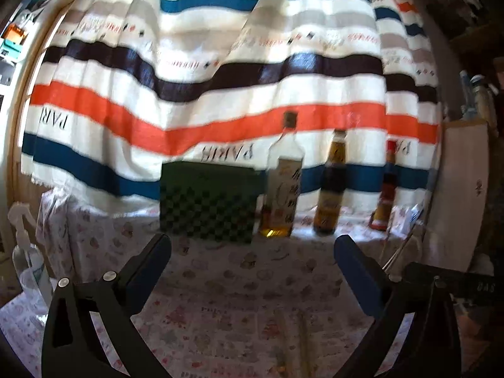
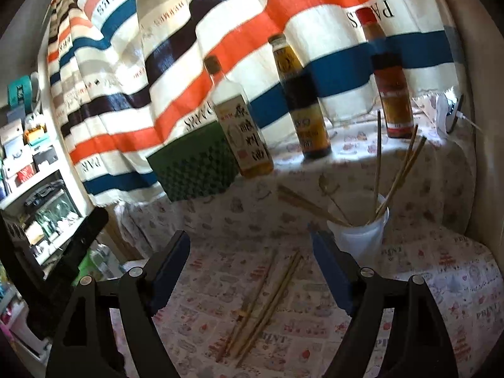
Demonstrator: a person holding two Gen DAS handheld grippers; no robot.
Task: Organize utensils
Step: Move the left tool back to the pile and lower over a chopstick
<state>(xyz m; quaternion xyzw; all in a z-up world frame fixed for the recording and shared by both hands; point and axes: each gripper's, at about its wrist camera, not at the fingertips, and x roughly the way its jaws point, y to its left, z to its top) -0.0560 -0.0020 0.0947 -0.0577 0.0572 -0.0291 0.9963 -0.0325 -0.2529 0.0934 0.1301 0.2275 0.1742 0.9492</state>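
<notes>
In the right wrist view a white cup [image 2: 362, 236] stands on the patterned tablecloth [image 2: 441, 283] and holds several wooden chopsticks [image 2: 378, 170] and a spoon [image 2: 327, 189]. More loose chopsticks [image 2: 267, 305] lie on the cloth in front, between the fingers of my right gripper [image 2: 252, 261], which is open and empty above them. My left gripper [image 1: 252, 261] is open and empty over the table; no utensils show clearly in its view.
Three bottles stand at the back: a clear oil bottle [image 2: 242, 126], a dark sauce bottle [image 2: 302, 100] and a red-capped bottle [image 2: 390, 75]. A green checkered box [image 2: 195, 170] sits left of them. A striped towel [image 1: 220, 94] hangs behind. Shelves [image 2: 31, 173] are at left.
</notes>
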